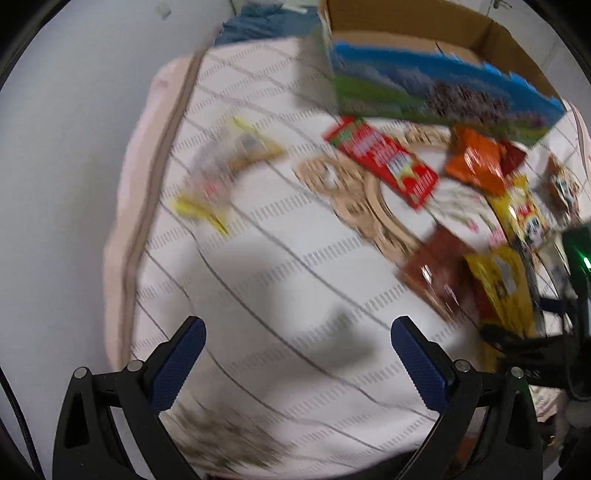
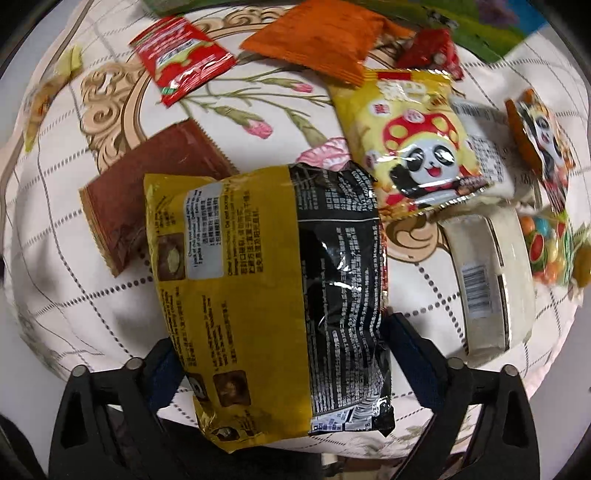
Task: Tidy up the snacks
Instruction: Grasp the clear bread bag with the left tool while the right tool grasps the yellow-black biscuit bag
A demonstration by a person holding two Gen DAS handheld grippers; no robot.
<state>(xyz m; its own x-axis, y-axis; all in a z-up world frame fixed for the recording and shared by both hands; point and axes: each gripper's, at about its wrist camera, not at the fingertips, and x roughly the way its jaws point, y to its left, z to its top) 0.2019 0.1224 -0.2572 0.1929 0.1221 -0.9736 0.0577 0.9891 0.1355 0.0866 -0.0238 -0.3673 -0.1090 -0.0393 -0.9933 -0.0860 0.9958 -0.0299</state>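
My right gripper [image 2: 277, 343] is shut on a large yellow and black snack bag [image 2: 273, 291] and holds it above the table. Beneath it lie a brown packet [image 2: 147, 192], a yellow panda packet [image 2: 413, 140], an orange packet [image 2: 325, 37], a red packet [image 2: 181, 55] and a white tub [image 2: 487, 269]. My left gripper [image 1: 297, 354] is open and empty over the bare left part of the cloth. In the blurred left wrist view the red packet [image 1: 384, 162], the orange packet [image 1: 476, 158] and the brown packet [image 1: 439, 269] lie to its right.
A cardboard box [image 1: 424, 18] with a blue and green printed side [image 1: 443, 92] stands at the back. A clear and yellow packet [image 1: 221, 173] lies alone at the left. A panda packet [image 2: 539, 140] and a bag of coloured candies [image 2: 546, 251] lie at the right edge.
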